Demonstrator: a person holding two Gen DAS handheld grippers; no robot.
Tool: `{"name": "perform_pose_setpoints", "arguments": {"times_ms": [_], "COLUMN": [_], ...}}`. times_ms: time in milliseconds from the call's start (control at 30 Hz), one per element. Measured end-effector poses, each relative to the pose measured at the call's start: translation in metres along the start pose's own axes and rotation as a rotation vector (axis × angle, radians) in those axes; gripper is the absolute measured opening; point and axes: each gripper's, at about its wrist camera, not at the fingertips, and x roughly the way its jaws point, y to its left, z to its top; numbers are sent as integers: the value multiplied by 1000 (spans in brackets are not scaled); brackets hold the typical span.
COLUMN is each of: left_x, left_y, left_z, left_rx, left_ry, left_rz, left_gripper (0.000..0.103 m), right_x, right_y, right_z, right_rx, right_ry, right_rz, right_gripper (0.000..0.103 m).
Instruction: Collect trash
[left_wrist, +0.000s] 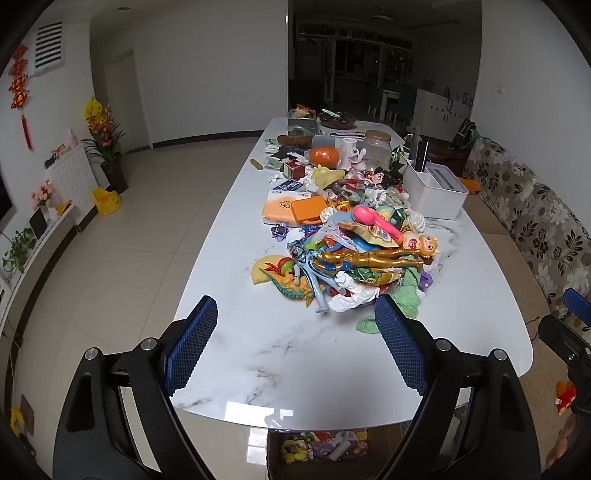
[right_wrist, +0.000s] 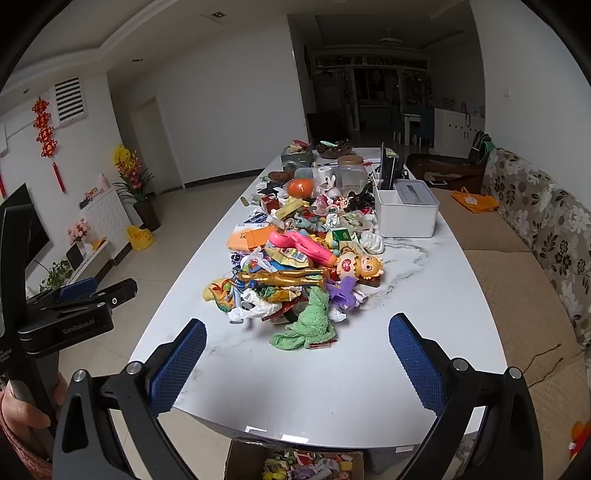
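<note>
Jaws of both grippers stand wide apart with nothing between them. The left gripper (left_wrist: 295, 350) hangs over the near end of the white marble table (left_wrist: 280, 354), its blue ribbed pads (left_wrist: 192, 343) clear of every object. The right gripper (right_wrist: 299, 363) hangs over the same near end, jaws spread to full width and empty.

Landmark: the heap of toys and trash (left_wrist: 354, 254) along the middle of the table.

- Near edge of the heap: a crumpled white plastic bag (left_wrist: 351, 299) beside a green fuzzy cloth (right_wrist: 314, 325). The cloth is the item closest to both grippers.
- Top of the heap: a gold figure (left_wrist: 373, 258) lying lengthwise, a pink toy (left_wrist: 376, 221) behind it, and a doll with a yellow head (right_wrist: 364, 266) at the right side.
- Left edge of the heap: a yellow and green dragon toy (left_wrist: 280, 277).
- Behind the heap, left: an orange tissue pack (left_wrist: 284, 210).
- Behind the heap, right: a white plastic box (left_wrist: 439, 192).
- Farther behind the heap: an orange ball (left_wrist: 324, 156) and a clear jar (left_wrist: 376, 146) with a tan lid.
- In front of the heap, below the table edge: a cardboard box (right_wrist: 295, 465) holding small toys.

In the right wrist view, the left gripper's body shows at the left edge, gripped by a hand (right_wrist: 26, 410).

A floral sofa (right_wrist: 546, 229) runs along the right side of the table.
</note>
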Motion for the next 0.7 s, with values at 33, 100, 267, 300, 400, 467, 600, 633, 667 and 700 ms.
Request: {"name": "perform_pose_setpoints", "arguments": {"times_ms": [33,100,267,300,400,467,600,633,667,700], "left_x": [0,-1,0,0,0,0,0,2,2,3], "left_y": [0,1,0,-1,-1,-2,-3,-3,-3,-2], "left_z": [0,0,0,0,-1,-2,-3,-3,-3,-4], "left_rx": [0,0,13,15,16,17,18,18,17,16], "left_ry": [1,1,8,7,10,10,11,12,12,13], "left_rz": [-1,-2,7,9,10,11,13,13,12,12], "left_gripper": [85,85,85,85,85,85,85,85,85,85], "right_x": [0,1,0,-1,-6,2,1,1,2,3], "right_y": [0,-2,-3,-3,4,-4,-3,-2,-3,-1], "right_z": [0,0,-1,-1,0,-1,-2,-2,-2,-1], "right_rx": [0,3,-2,-1,-4,5,5,5,5,6], "right_ry": [0,0,-7,-8,-10,1,1,1,0,2], "right_rz": [0,0,-8,-8,-9,-2,-4,-4,-4,-5], "right_gripper": [98,98,98,98,98,98,98,98,98,98]}}
